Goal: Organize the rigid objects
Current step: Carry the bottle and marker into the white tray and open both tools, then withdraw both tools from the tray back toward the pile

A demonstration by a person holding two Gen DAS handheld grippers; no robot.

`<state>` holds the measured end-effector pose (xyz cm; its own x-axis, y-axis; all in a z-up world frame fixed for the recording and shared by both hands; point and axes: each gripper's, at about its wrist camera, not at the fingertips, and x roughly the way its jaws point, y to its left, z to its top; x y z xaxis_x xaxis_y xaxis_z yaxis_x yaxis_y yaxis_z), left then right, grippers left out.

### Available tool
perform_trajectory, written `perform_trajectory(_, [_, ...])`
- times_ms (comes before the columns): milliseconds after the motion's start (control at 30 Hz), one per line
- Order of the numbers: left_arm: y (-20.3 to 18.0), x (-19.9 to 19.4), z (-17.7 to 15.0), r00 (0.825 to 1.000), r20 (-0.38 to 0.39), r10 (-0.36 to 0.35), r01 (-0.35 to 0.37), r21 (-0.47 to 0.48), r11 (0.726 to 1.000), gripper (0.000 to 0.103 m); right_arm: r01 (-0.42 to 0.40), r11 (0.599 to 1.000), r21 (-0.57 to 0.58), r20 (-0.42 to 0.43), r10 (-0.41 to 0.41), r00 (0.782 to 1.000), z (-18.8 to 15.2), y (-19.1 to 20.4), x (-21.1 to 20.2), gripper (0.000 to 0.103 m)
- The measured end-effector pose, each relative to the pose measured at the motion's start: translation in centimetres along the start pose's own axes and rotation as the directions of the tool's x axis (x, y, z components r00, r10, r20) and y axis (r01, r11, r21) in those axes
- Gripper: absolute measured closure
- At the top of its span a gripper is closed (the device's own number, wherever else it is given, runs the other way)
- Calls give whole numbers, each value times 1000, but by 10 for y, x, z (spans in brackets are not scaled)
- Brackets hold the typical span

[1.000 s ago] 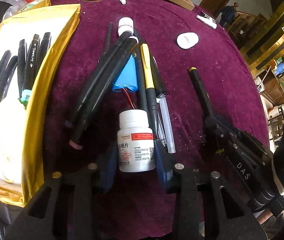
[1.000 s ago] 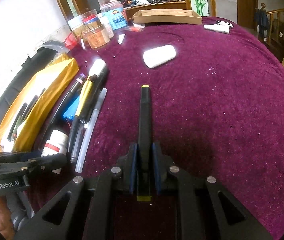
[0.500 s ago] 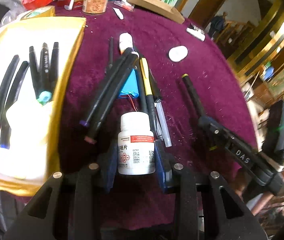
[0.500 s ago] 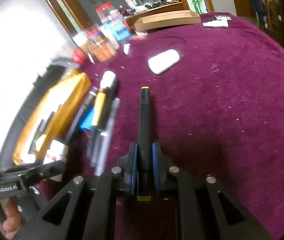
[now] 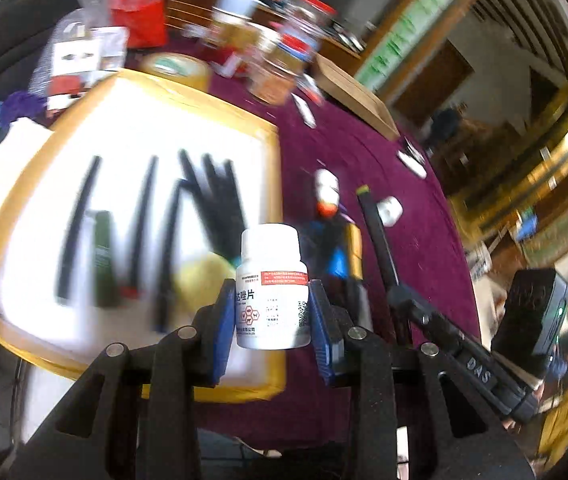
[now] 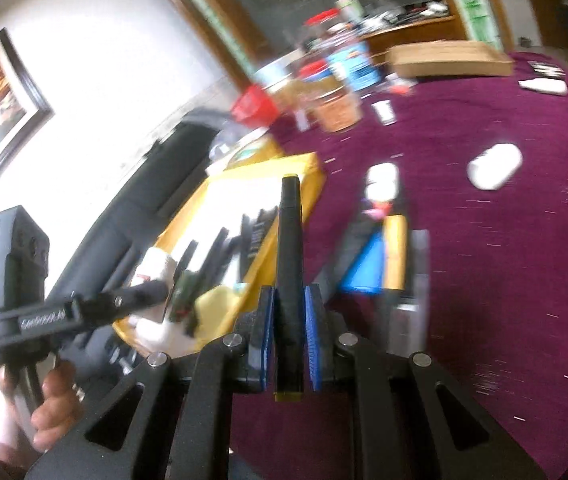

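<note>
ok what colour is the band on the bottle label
Red, on the bottle; clearest in the left wrist view.

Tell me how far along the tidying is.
Partly done. Several pens already lie in the yellow tray. In hand: the left gripper clamps a white bottle, the right gripper a black marker. Left: a pile of pens on the cloth.
</note>
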<state>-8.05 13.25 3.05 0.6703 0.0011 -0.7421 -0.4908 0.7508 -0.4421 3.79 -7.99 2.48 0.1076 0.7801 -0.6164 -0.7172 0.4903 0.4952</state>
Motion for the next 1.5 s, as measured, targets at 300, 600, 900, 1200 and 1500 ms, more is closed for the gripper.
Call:
perform_trajectory(300, [70,15,30,997,0,74,-74,-99,992,71,-47,995,-86,-129,35,991,17,54,80,90])
perform_trajectory(600, [92,42,49,994,-62,92,-98,-110,989,71,-3,991,-131,-196,-23,980,29,71,130,90])
perform_trajectory(900, [99,65,61,988,-103,112,-123,-104,987,71,46,985,-167,-213,-81,974,32,73,149,89])
perform_trajectory(1200, [101,65,62,987,-93,130,-140,-109,984,68,72,983,-171,-231,-111,967,28,72,156,88])
perform_trajectory(1500, [68,38,47,987,-30,158,-160,-62,985,49,-3,989,-148,-74,-8,997,30,59,79,66])
